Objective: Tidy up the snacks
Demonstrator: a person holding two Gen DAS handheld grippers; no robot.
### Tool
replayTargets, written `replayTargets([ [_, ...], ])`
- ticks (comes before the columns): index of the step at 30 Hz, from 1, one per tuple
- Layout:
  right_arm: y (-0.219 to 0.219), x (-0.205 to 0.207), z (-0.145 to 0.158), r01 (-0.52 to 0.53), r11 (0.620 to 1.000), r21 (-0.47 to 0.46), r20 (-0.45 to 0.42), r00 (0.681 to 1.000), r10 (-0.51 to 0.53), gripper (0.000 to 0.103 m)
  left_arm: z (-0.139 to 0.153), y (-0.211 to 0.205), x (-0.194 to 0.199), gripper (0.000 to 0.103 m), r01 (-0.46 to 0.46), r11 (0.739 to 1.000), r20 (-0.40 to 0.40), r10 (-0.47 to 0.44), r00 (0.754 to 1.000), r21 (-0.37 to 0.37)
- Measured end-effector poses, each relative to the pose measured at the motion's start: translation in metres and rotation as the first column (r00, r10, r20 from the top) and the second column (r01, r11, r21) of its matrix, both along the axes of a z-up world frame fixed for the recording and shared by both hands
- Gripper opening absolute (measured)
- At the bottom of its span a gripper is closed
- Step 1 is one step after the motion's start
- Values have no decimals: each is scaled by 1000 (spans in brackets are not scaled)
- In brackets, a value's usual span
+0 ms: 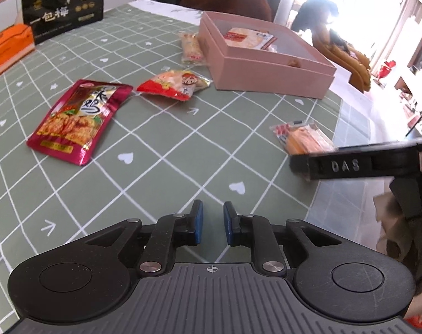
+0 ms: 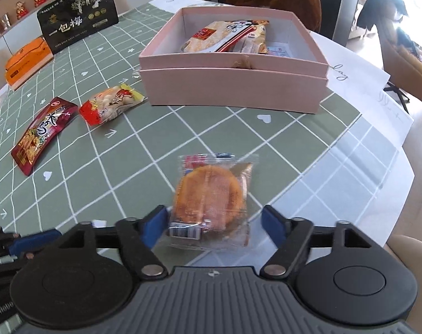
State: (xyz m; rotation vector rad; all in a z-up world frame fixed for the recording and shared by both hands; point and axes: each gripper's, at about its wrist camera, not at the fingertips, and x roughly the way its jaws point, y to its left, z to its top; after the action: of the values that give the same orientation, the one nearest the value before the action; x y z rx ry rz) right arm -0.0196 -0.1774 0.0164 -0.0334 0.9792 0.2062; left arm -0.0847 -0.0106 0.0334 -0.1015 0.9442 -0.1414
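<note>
On the green checked tabletop (image 2: 183, 128), only the right view shows the right hand-held gripper (image 2: 215, 222) spread around a cracker packet (image 2: 211, 194), while the left hand-held gripper (image 1: 213, 222) hovers narrowly parted, empty.

Black bag (image 2: 78, 25), far left: "一包梅". Right gripper (image 1: 300, 164) finger: "DAS". White paper (image 2: 358, 83), far right: handwritten "day".
</note>
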Motion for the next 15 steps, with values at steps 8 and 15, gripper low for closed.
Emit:
replayTargets([
  [8,-10,8,-7,-105,994,-26,28,994,106,94,1,-16,2,23,14,1000,56,-14,998,-1],
  [15,-26,4,-15,-104,994,-17,118,987,105,100,2,-19,-2,24,-2,1000,77,2,997,-6],
])
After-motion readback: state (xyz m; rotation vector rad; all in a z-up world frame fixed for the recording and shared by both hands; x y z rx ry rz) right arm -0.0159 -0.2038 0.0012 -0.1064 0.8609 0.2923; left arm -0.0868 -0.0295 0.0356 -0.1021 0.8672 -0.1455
